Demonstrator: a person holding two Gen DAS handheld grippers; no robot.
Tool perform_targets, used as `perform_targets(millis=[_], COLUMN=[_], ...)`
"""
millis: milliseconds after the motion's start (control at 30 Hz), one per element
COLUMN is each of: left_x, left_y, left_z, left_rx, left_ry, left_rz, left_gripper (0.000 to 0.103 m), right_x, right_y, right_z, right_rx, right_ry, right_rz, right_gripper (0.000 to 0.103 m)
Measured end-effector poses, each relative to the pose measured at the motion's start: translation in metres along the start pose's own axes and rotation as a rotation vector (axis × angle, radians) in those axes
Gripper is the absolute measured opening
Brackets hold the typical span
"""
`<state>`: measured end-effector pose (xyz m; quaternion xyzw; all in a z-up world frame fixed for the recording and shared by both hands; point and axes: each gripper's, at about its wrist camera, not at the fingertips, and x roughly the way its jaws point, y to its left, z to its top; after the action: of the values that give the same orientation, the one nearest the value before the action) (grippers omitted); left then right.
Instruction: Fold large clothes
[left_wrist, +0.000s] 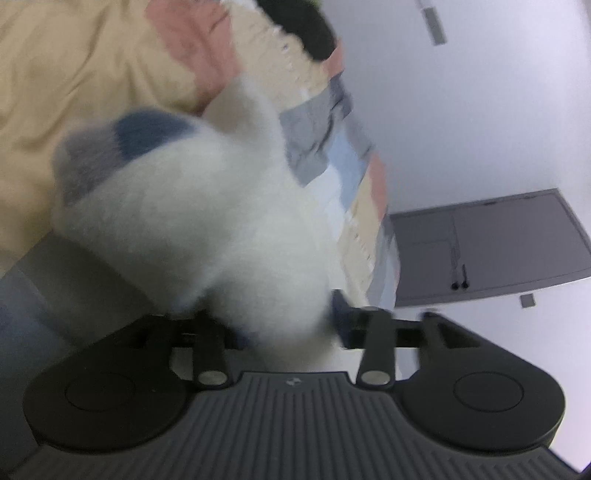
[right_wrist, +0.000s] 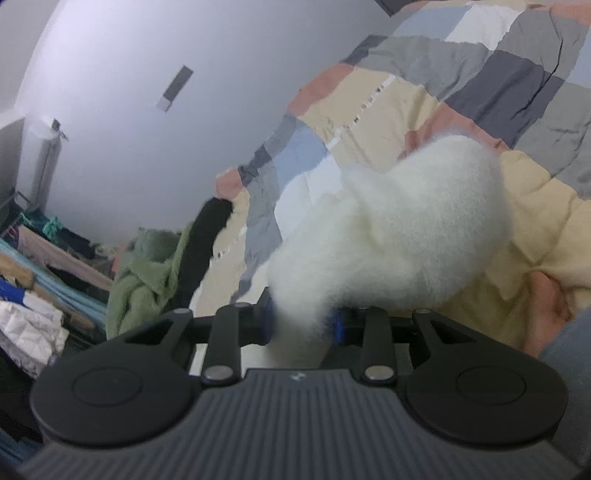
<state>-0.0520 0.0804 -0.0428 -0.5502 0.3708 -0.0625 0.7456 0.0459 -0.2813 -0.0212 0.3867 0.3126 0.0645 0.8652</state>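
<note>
A fluffy white garment (left_wrist: 207, 221) with a blue and grey patch fills the left wrist view. My left gripper (left_wrist: 284, 325) is shut on a fold of it, held up above the bed. In the right wrist view my right gripper (right_wrist: 301, 325) is shut on another bunch of the same white garment (right_wrist: 399, 229), which billows ahead of the jaws. Both views are motion-blurred, and the fleece hides the fingertips.
A patchwork quilt (right_wrist: 461, 92) in grey, peach, cream and blue covers the bed (left_wrist: 74, 81). A green garment (right_wrist: 147, 273) and a black one (right_wrist: 207, 236) lie at the bed's edge. Piled clothes (right_wrist: 33, 295) sit at the left. A grey door (left_wrist: 491, 243) is in the white wall.
</note>
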Motion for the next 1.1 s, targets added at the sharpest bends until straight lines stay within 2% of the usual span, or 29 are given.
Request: perform_targets(millis=[33,67,167,333,467,500,633,767,933,1100], left_x=[0.0,0.007,0.018,0.02,0.019,0.02,0.03,0.05,0.086,0.131], left_y=[0.002,0.006,0.021,0.012,-0.009,-0.017,-0.047,-0.069,-0.075,-0.069], left_z=[0.0,0.004,0.011,0.021,0.036,0.04,0.055,0.07,0.092,0.11], left_rx=[0.004,-0.001,-0.039,0.013,0.055,0.074,0.156,0.252,0.318,0.409], left_ry=[0.019,0.037,0.064,0.036,0.006,0.001,-0.03,-0.069,-0.097,-0.101], left_rz=[0.007,0.019,0.013,-0.022,-0.05,-0.054,-0.015,0.01,0.069,0.096], left_gripper=[0.07,0.071,0.071,0.071,0.071,0.071,0.071,0.071,0.071,0.071], right_x=[0.001,0.003,0.011,0.011,0.011,0.013,0.029,0.052,0.088,0.126], right_y=[-0.001,-0.003,-0.009,-0.009,0.008,0.013,0.034,0.044,0.051,0.042], right_z=[0.0,0.001,0.0,0.007,0.022,0.026,0.045,0.06,0.072,0.079], right_rx=[-0.002,-0.003,-0.005,0.019,0.005,-0.001,-0.05,-0.077,-0.134,-0.185], right_ry=[0.016,0.027,0.07,0.085,0.079,0.076,0.058,0.049,0.075,0.098], right_rz=[-0.007,-0.012,-0.04,-0.006,0.053,0.061,0.076,0.076,0.057,0.031], right_gripper=[0.037,0.038,0.044,0.048,0.064,0.065,0.065,0.073,0.075,0.074])
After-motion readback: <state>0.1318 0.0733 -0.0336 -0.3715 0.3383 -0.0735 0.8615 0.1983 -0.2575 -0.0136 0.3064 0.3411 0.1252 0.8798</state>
